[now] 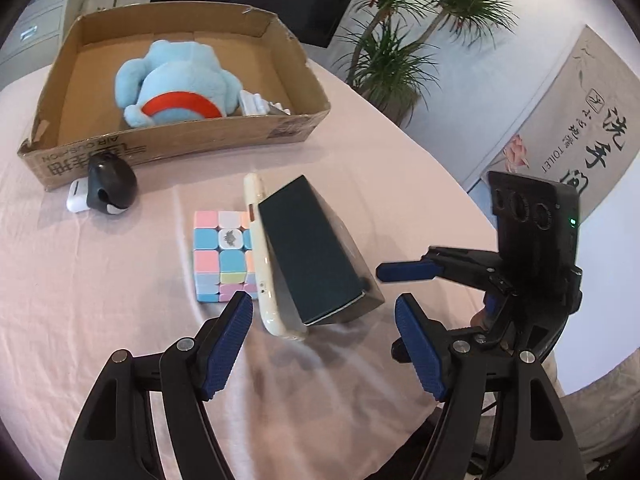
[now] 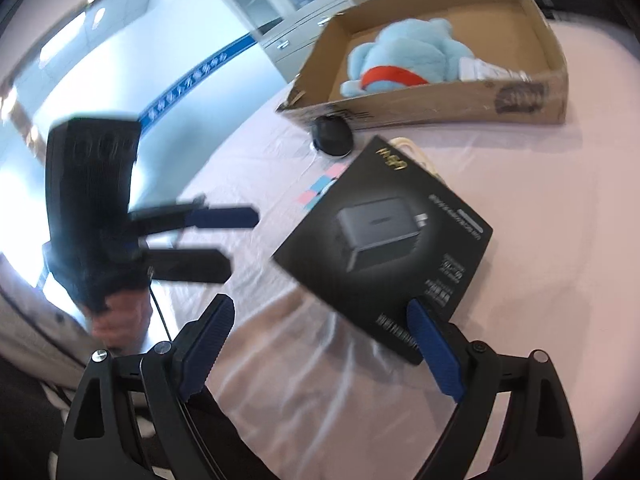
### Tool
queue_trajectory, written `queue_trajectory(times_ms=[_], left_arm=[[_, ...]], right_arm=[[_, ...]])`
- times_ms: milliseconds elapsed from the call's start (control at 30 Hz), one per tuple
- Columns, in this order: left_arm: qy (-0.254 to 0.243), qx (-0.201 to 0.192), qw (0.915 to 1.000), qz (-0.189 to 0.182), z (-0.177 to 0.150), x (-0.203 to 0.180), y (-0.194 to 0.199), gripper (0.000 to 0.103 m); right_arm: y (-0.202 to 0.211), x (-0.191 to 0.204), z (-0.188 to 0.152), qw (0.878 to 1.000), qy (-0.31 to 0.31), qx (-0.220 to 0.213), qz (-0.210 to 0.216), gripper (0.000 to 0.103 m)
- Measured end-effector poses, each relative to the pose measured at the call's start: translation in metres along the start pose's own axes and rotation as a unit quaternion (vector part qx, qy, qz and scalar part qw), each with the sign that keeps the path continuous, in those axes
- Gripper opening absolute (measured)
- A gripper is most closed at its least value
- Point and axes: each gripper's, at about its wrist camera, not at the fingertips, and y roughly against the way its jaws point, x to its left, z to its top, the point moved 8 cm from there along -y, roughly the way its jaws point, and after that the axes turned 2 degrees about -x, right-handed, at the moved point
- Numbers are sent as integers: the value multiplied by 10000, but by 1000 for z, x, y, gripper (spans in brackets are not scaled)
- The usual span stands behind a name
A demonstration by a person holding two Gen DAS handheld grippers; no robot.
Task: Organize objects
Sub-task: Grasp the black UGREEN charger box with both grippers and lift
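Observation:
A black charger box (image 1: 316,252) leans tilted against a cream phone (image 1: 262,256) standing on edge beside a pastel puzzle cube (image 1: 222,254) on the pink tablecloth. My left gripper (image 1: 324,322) is open just in front of the phone and box. My right gripper (image 2: 320,320) is open, near the black box (image 2: 384,240); it also shows in the left wrist view (image 1: 408,280). The cardboard box (image 1: 224,132) holds a blue plush toy (image 1: 176,84) and a white item (image 1: 260,104).
A black mouse (image 1: 112,188) and a white earbud case (image 1: 78,196) lie against the cardboard box's front wall. The table edge curves at the right; potted plants (image 1: 400,52) and a sign stand beyond. Cabinets (image 2: 280,4) are behind.

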Motion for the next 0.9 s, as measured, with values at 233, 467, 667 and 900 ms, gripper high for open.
queue_trajectory(times_ms=[233, 467, 667, 900], left_arm=[[-307, 5, 9995, 60, -2, -14, -13, 73], [-221, 74, 9997, 88, 11, -18, -28, 73], [-114, 238, 9982, 539, 12, -8, -42, 49], [129, 385, 9976, 565, 12, 4, -47, 44]], right_arm=[[12, -49, -9, 9959, -830, -218, -295, 92], [-5, -44, -21, 9975, -565, -13, -413, 88], [-14, -40, -22, 9971, -321, 29, -693, 69], [-17, -43, -26, 9936, -199, 59, -1115, 49]])
